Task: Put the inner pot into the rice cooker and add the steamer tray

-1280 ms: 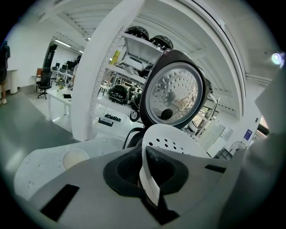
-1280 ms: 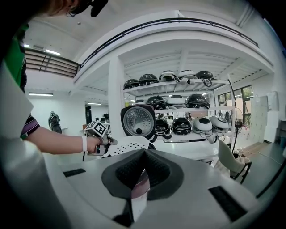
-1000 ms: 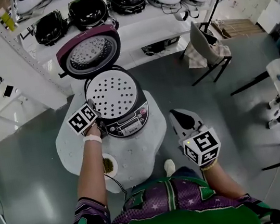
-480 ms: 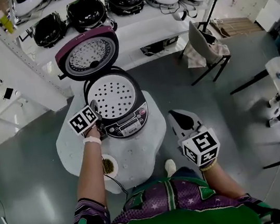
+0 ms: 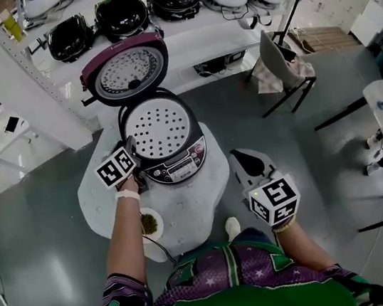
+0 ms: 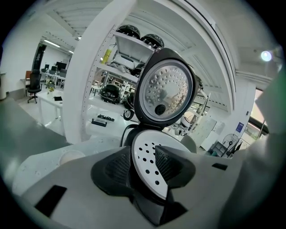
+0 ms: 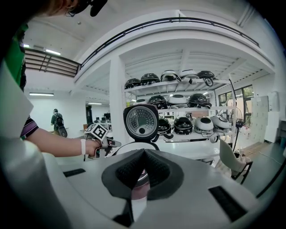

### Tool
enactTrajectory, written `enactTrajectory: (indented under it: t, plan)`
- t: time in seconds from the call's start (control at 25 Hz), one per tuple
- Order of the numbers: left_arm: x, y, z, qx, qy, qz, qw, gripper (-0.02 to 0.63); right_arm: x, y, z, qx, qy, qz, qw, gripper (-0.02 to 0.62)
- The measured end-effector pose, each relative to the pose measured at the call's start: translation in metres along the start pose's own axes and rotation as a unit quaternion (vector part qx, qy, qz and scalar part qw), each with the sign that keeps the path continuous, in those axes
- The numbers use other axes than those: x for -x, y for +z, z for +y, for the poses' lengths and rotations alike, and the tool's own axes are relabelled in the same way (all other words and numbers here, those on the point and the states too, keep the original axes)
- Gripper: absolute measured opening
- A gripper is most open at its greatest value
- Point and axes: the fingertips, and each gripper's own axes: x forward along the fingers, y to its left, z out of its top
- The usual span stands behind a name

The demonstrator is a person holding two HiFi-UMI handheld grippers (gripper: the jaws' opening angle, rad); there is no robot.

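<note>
A dark rice cooker with a silver control panel [image 5: 178, 169] stands at the far part of a white, round-edged table [image 5: 193, 209]. The table sits on a grey floor [image 5: 44, 222]. The cooker's maroon-rimmed lid [image 5: 127, 71] stands open and upright behind it, showing its metal inner plate. A white round steamer tray full of holes [image 5: 160, 126] lies level in the cooker's opening.

The left gripper [image 5: 130, 147] is at the cooker's left front rim. In the left gripper view its jaws [image 6: 143, 163] stand apart and have just been opening. The tray's near edge [image 6: 147, 156] passes between the ribbed pads with a gap on each side, so neither pad presses on it. The open lid [image 6: 164, 89] rises just beyond.

The right gripper [image 5: 242, 156] hangs off the table's right side, well apart from the cooker. In the right gripper view its jaws [image 7: 143, 172] are together with nothing between them.

A small white dish holding something greenish [image 5: 149, 224] rests on the table's near left part, beside the person's left forearm.

Behind the table, a white shelf unit [image 5: 188, 37] carries rows of black and white rice cookers. A chair with cloth draped over it [image 5: 279, 62] stands to the right on the floor. In the right gripper view a person [image 7: 57, 121] stands far off in the room.
</note>
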Motion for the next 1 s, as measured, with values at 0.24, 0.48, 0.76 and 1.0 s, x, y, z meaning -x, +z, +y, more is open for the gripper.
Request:
enactTrajectory:
  t: [0.24, 0.48, 0.76, 1.0]
  plan:
    - [0.038, -0.004, 0.006, -0.010, -0.007, -0.021, 0.9997, 0.172, -0.003, 0.010, 0.015, 0.001, -0.003, -0.010, 1.000, 0.006]
    - [0.092, -0.011, 0.018, -0.037, -0.015, -0.048, 0.9981, 0.172, -0.007, 0.011, 0.039, 0.004, -0.009, -0.011, 1.000, 0.006]
    - [0.150, -0.019, 0.044, -0.079, -0.027, -0.059, 0.9948, 0.172, -0.001, 0.009, 0.069, 0.000, -0.033, -0.008, 0.999, 0.006]
    - [0.198, -0.027, 0.086, -0.073, -0.032, -0.080, 0.9936, 0.172, 0.001, 0.006, 0.094, -0.003, -0.059, -0.005, 0.998, 0.006]
